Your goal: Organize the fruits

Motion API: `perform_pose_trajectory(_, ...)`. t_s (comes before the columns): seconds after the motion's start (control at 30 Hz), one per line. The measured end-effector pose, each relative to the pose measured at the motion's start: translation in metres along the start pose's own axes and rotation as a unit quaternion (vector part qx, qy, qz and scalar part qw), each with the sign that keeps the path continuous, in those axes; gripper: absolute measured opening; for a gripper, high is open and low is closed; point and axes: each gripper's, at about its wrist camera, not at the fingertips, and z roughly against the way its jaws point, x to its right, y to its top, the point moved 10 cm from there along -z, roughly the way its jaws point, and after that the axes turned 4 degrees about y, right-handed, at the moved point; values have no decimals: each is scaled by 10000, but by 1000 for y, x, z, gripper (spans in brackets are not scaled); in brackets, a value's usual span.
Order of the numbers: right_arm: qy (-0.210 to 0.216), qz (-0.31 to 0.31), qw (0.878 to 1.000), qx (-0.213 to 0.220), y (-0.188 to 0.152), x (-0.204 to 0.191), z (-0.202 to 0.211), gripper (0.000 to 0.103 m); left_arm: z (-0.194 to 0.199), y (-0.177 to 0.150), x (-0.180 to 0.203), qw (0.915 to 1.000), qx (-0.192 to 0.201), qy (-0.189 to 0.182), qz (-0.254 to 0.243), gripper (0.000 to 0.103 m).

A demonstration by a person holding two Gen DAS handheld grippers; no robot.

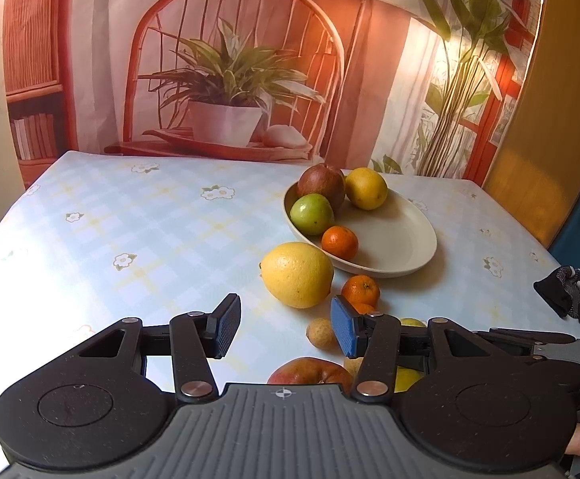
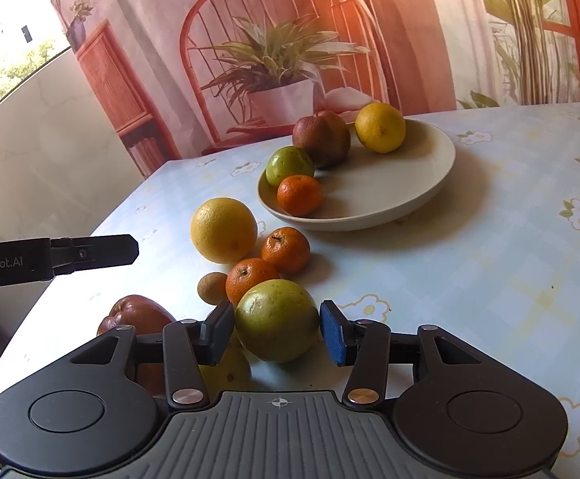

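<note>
right claw (image 2: 277, 333): clamped on green apple (image 2: 276, 319), held above bench (image 2: 469, 279) near plate (image 2: 369, 207) | left claw (image 1: 286, 329): held open, nothing gripped, over loose fruit

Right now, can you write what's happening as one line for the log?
right gripper: shut on green apple | left gripper: open, empty | bowl: four fruits | table: more fruit left

Your view: tablecloth (image 2: 489, 263) pale blue check, white flowers; dish (image 2: 421, 183) cream; mandarins (image 2: 299, 194) orange; big citrus (image 2: 223, 229) yellow; pads (image 2: 333, 333) blue, black.
</note>
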Motion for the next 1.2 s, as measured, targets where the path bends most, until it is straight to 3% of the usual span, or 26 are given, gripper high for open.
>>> perform_pose_trajectory(0.5,-6,154,9998,106,3,-2,3,43,-6,-5,3,9998,-166,-39,-56,52)
perform_pose_trajectory(0.8,-234,495,9981,278,11,3,10,43,-29,-11,7,9966,-704,-424,88,51)
perform_pose_trajectory(0.93,-326,512,9976,343,14,9,13,43,-49,-12,9,9923,-1049,-638,159,43)
perform_pose_trajectory(1.2,-373,488,9973,396,15,17,16,43,-81,-18,9,9824,-1551,-876,564,41)
